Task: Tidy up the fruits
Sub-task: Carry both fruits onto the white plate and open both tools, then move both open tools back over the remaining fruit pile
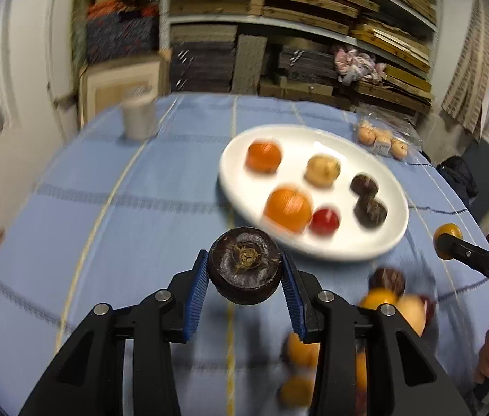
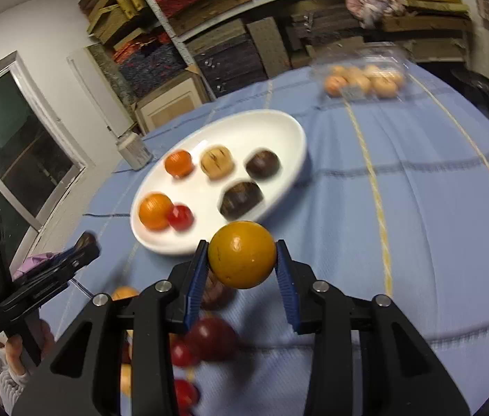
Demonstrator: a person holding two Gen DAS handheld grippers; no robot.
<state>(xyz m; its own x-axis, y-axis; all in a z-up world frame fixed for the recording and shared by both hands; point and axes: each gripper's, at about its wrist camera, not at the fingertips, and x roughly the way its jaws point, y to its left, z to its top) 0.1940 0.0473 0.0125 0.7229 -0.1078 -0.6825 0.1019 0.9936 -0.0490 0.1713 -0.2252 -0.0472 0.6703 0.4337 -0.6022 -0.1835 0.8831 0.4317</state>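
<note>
**Two fruits pinched above the cloth**

Gripping a dark brown fruit [image 1: 245,266], stem end toward the camera, the left gripper [image 1: 244,270] holds it clear of the blue tablecloth [image 1: 123,208]. The right gripper [image 2: 242,256] pinches a yellow-orange fruit [image 2: 242,254] the same way. Just beyond both lies the white plate [image 1: 237,159], carrying six fruits. Loose fruits [image 2: 209,338] crowd the near edge beneath the grippers. A packet of small oranges [image 2: 362,81] sits near the far edge, a pale cup [image 1: 137,118] at the far left.
</note>
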